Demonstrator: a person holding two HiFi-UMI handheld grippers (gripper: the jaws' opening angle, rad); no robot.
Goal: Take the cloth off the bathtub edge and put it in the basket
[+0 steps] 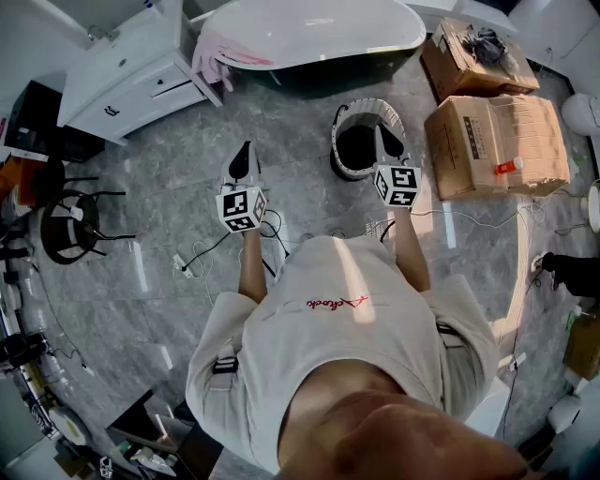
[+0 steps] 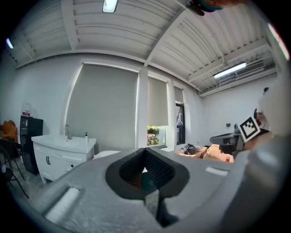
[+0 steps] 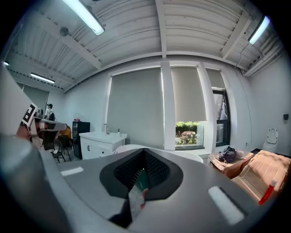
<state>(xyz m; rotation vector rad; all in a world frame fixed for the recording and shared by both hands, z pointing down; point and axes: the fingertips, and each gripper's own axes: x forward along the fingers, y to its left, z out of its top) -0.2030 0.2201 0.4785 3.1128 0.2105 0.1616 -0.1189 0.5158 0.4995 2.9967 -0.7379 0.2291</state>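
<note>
Two tools are held out level in front of the person, who stands on a grey tiled floor (image 1: 169, 169). The left tool (image 1: 246, 157) has its jaws pressed together with nothing between them. The left gripper view shows the dark pads meeting, with only the room beyond. The right tool (image 1: 384, 133) is likewise closed and empty, and its own view shows the pads together.

The cloth (image 1: 216, 52) is pink and hangs over the rim at the left end of the bathtub (image 1: 328, 28). In the head view it lies at about 11 o'clock from the left tool and well apart from both tools. The bathtub is white inside and dark outside, and it stretches across the 12 o'clock edge of that view.

The basket (image 1: 364, 105) stands on the floor between the person and the bathtub, at about 1 o'clock from the person. It has a pale rim and a dark inside. In the head view the right tool shows over the basket's right rim. Whether it touches that rim cannot be told.

A white vanity cabinet (image 1: 141, 80) stands at 10 o'clock, just beside the bathtub's left end. Cardboard boxes (image 1: 495, 145) sit at 2 o'clock, near the basket. A black chair (image 1: 67, 225) is at 9 o'clock, well apart from the tools. Loose cables (image 1: 202, 258) trail over the floor near the person's left arm.
</note>
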